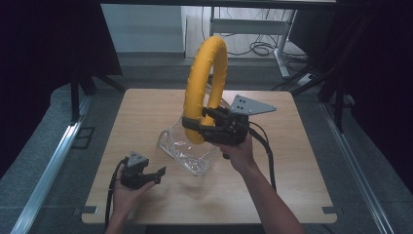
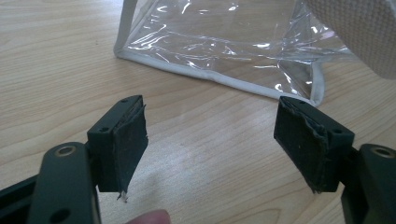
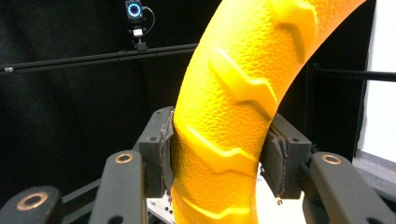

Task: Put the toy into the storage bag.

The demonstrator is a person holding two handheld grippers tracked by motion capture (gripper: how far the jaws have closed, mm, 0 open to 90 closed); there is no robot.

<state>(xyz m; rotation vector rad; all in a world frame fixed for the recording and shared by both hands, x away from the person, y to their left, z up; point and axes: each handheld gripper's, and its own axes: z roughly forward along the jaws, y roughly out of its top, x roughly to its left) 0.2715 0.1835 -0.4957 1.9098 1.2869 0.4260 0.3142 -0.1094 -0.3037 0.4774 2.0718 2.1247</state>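
Nearest, at the near left of the wooden table [image 1: 146,105], the left gripper [image 1: 157,175] rests low over the tabletop in the person's left hand [image 1: 124,195], its jaws spread wide with nothing between them. In the left gripper view the two dark pads [image 2: 126,140] stand well apart over bare wood, and a fingertip [image 2: 149,217] shows at the bottom edge. Just beyond them lies a clear plastic bag [image 2: 224,46] with a white-trimmed edge; in the high view the bag [image 1: 187,146] sits near the middle of the table. Above and to the right of it, the right gripper [image 1: 192,124] is raised off the table in the person's right hand [image 1: 238,153], its jaws closed on the lower part of a yellow ring [image 1: 204,83], which stands upright above the bag. In the right gripper view the pads press both sides of the ring's [image 3: 233,116] textured, ridged surface.
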